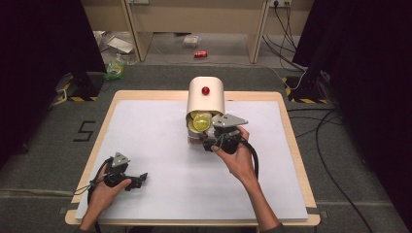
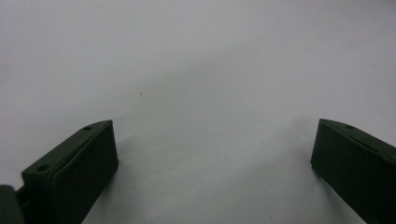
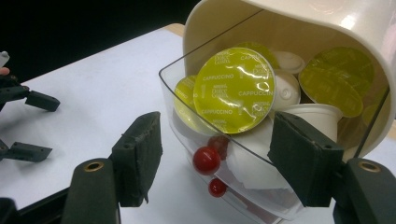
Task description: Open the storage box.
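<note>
Approach step: the right gripper [image 3: 215, 149] stands at the mouth of the capsule dispenser [image 1: 206, 97], at the far middle of the counter [image 1: 160, 145], its jaws parted and holding nothing, flanking the clear drawer [image 3: 187, 116] with its red knob [image 3: 206, 160]. The cappuccino capsule [image 3: 234, 90] lies in the drawer's front. The next move probably calls for advancing and closing on it. The left gripper [image 1: 127, 177] rests well away from the dispenser, jaws released.
</note>
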The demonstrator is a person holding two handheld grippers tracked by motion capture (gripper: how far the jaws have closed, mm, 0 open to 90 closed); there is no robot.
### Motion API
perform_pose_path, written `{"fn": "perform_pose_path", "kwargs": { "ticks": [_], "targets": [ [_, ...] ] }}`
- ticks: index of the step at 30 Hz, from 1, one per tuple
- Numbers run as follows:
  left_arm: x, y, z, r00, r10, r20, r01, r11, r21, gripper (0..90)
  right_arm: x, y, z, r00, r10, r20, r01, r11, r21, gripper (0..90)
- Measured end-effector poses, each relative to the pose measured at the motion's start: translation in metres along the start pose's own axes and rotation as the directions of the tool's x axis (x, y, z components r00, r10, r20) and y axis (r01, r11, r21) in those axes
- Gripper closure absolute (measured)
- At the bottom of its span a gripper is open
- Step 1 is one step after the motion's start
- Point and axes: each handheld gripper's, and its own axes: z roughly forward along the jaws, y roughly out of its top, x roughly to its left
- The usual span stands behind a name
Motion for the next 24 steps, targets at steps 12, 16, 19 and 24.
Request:
{"fn": "perform_pose_path", "kwargs": {
  "ticks": [12,16,19,24],
  "targets": [
    [0.0,0.0,0.0,1.0,0.0,0.0,0.0,1.0,0.0,0.0,0.009,-0.004,-0.008,0.9992,-0.039,0.008,0.039,0.999,0.006,35.0],
    [0.0,0.0,0.0,1.0,0.0,0.0,0.0,1.0,0.0,0.0,0.009,-0.004,-0.01,0.9991,-0.042,0.004,0.042,0.999,0.011,35.7],
    [0.0,0.0,0.0,1.0,0.0,0.0,0.0,1.0,-0.001,0.0,0.011,-0.005,-0.012,0.999,-0.044,-0.002,0.044,0.999,0.018,35.7],
    [0.0,0.0,0.0,1.0,0.0,-0.001,0.0,1.0,-0.001,0.0,0.016,-0.007,-0.015,0.9988,-0.048,-0.002,0.048,0.998,0.028,36.4]
  ]
}}
